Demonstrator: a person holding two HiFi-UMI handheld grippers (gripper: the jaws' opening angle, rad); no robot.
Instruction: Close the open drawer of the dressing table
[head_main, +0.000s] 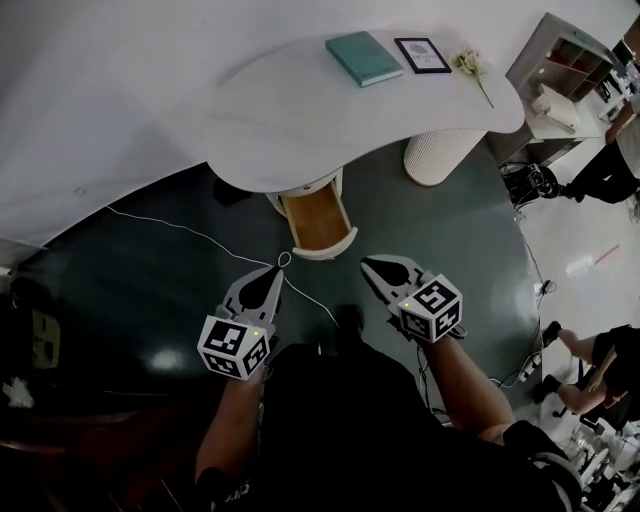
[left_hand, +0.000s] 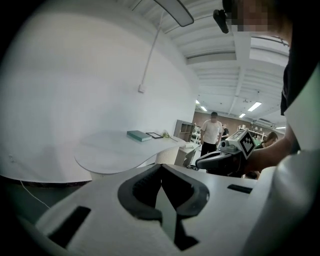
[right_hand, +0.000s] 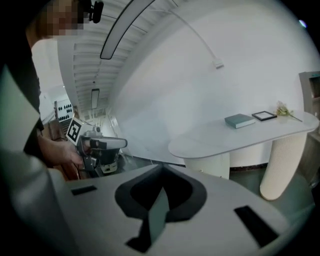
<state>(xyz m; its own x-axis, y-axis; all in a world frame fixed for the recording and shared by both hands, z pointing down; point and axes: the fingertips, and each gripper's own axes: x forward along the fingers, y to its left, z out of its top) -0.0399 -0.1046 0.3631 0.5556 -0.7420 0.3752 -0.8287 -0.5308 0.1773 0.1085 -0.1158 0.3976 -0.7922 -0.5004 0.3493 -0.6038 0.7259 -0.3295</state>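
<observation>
Left gripper (head_main: 274, 272), right gripper (head_main: 368, 265): 2, fingers together | drawer (head_main: 316, 224): 1, open

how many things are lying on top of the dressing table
3 on the tabletop: teal book at left, dark frame in the middle, flower sprig at right. None appears hidden.

At top centre of the head view a teal book (head_main: 364, 57) lies flat. A small dark frame (head_main: 423, 54) sits just right of it, then a pale flower sprig (head_main: 472, 70). A white shelf unit (head_main: 570, 70) fills the upper right corner. A thin white cable (head_main: 190, 233) trails across the dark green floor (head_main: 150, 290).
</observation>
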